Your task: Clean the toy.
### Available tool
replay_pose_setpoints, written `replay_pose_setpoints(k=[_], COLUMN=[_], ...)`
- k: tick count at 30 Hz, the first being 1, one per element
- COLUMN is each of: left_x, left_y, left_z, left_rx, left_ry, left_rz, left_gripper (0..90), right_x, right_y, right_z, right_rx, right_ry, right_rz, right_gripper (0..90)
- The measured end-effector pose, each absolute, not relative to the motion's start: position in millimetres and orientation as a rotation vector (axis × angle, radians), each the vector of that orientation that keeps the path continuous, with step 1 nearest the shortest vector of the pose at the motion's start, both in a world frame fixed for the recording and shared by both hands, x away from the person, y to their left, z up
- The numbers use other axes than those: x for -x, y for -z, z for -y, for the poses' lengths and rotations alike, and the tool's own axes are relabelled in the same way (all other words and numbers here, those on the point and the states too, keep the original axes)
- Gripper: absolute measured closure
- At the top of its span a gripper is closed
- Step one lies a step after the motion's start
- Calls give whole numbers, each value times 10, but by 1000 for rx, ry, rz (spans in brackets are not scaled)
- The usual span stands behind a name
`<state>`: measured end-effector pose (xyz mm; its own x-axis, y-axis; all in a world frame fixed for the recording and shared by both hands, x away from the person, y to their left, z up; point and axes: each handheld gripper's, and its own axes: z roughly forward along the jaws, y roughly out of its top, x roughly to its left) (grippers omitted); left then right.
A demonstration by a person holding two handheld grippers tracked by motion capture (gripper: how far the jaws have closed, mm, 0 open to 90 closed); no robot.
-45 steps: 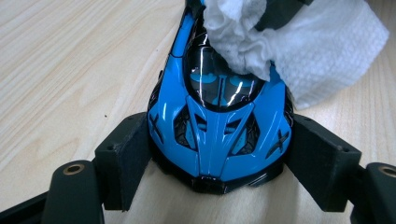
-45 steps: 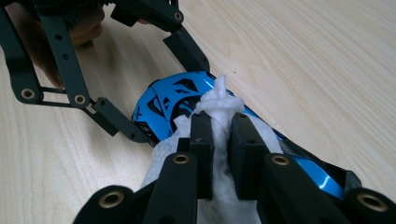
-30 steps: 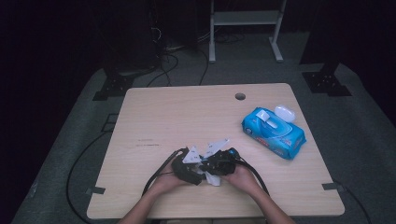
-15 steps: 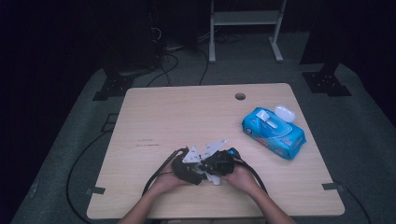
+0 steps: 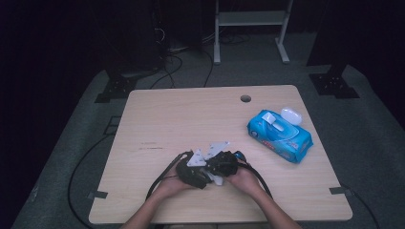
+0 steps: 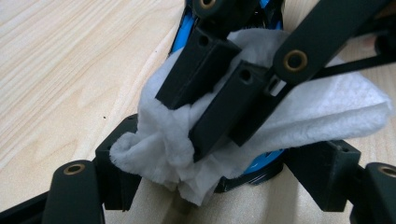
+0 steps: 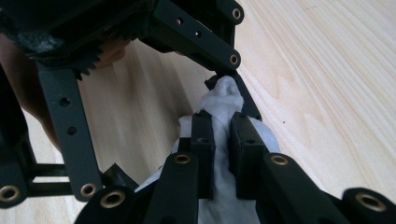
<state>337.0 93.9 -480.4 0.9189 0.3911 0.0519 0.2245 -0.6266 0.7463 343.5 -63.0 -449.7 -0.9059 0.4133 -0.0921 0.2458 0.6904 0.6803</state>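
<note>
**White wipe pinched between two grippers, with a tear the main risk**

The right gripper is clenched on a white wipe, its two black jaws nearly together with the cloth squeezed up between them. In the left gripper view the left gripper stands with its jaws wide apart on either side of the same wipe; its pads do not press the cloth, so it grasps nothing. Seen from above, both grippers meet low over the near middle of the counter, hands close together.

Judging from this, the wipe could tear or slip if the hands pull apart while only a thin fold is pinched. The left gripper may also close on the right gripper's jaws rather than on cloth, since they sit between its own. The bunched corner could slide out and drop to the counter.

Well apart, at the right side of the counter, lies a blue wipes pack with its white lid flipped open. Its print is too small to read.
</note>
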Motion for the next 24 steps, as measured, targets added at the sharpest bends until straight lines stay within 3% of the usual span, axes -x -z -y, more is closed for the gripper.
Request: replay_pose_setpoints(k=[6,12,20,24], left_x=[-3375,-3373,-3376,-3375], left_y=[4804,4800,4807,4804], left_z=[-938,-944,-936,-939], left_rx=[-2275,-2280,-2272,-2276], left_ry=[-272,-273,-272,-272], left_rz=[-429,-427,-429,-431], left_gripper=[254,254,254,254], right_x=[-3559,-3489,-3563,-3483], right_y=[4450,4481,4465,4497], right_z=[847,684,884,759], right_rx=[-646,-596,-745,-666], right_ry=[-1004,-1019,-1055,-1060], right_rz=[-2608,-2634,-2593,-2611], right_gripper=[810,809,810,809])
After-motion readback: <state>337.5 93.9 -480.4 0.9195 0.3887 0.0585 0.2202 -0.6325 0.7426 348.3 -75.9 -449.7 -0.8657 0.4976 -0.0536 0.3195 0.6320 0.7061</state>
